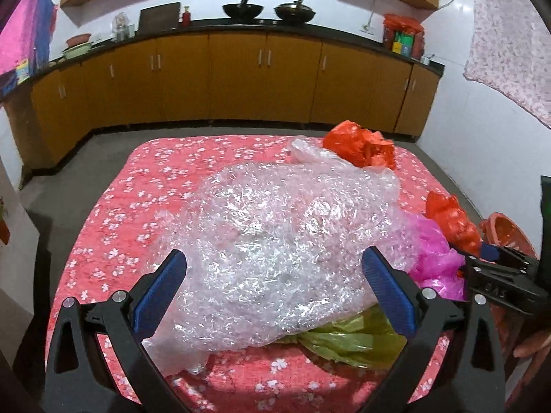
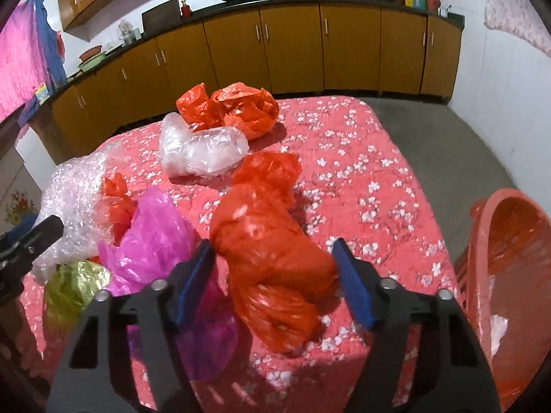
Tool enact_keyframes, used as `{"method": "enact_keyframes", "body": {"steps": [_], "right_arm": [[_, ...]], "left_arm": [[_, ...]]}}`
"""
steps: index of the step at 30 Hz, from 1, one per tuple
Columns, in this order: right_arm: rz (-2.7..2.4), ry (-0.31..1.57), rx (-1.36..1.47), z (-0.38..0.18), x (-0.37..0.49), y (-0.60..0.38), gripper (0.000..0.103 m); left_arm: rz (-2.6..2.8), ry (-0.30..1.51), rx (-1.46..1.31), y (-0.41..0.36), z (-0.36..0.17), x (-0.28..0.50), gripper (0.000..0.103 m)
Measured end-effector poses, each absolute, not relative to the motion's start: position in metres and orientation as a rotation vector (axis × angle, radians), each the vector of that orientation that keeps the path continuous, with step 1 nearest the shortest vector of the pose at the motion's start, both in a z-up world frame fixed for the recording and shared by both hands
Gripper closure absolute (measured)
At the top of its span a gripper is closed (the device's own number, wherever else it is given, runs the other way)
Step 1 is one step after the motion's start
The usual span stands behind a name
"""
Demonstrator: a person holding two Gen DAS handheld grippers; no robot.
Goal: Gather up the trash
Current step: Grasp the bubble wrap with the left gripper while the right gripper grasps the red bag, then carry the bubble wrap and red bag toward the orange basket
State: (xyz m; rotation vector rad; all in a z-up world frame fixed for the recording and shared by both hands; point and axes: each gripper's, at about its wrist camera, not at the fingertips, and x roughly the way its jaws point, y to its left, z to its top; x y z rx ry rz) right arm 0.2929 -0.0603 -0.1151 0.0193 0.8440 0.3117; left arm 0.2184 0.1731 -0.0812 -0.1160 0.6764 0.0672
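Crumpled plastic trash lies on a table with a red flowered cloth (image 1: pixel 144 186). My left gripper (image 1: pixel 273 266) is open around a big wad of clear bubble wrap (image 1: pixel 275 234), which also shows in the right wrist view (image 2: pixel 74 199). My right gripper (image 2: pixel 272 258) is open, its blue pads on either side of a long red plastic bag (image 2: pixel 272 241). A pink bag (image 2: pixel 155 237) and a yellow-green bag (image 2: pixel 74 287) lie between the two grippers. Further back lie a clear bag (image 2: pixel 203 149) and another red bag (image 2: pixel 234 108).
A red plastic basin (image 2: pixel 509 275) stands off the table's right edge, with something white inside. Yellow kitchen cabinets (image 1: pixel 241 79) run along the far wall, with woks on the counter. Grey floor surrounds the table.
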Motion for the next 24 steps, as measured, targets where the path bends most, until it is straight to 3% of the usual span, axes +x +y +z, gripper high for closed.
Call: {"method": "enact_keyframes", "body": {"steps": [2, 5, 8, 11, 24], "right_arm": [[0.320, 0.849, 0.035, -0.115, 0.292, -0.062, 0.048], [0.319, 0.844, 0.034, -0.114, 0.289, -0.064, 0.049], [0.316, 0.835, 0.023, -0.112, 0.285, -0.066, 0.050], [0.310, 0.832, 0.023, -0.112, 0.280, -0.069, 0.050], [0.278, 0.796, 0.031, -0.094, 0.257, -0.095, 0.050]], "left_arm": [[0.058, 0.674, -0.105, 0.170, -0.082, 0.217, 0.025], [0.047, 0.679, -0.103, 0.168, -0.083, 0.214, 0.045], [0.043, 0.673, -0.101, 0.167, -0.082, 0.210, 0.061], [0.038, 0.664, -0.094, 0.164, -0.078, 0.208, 0.071], [0.028, 0.573, -0.112, 0.165, -0.041, 0.181, 0.074]]}}
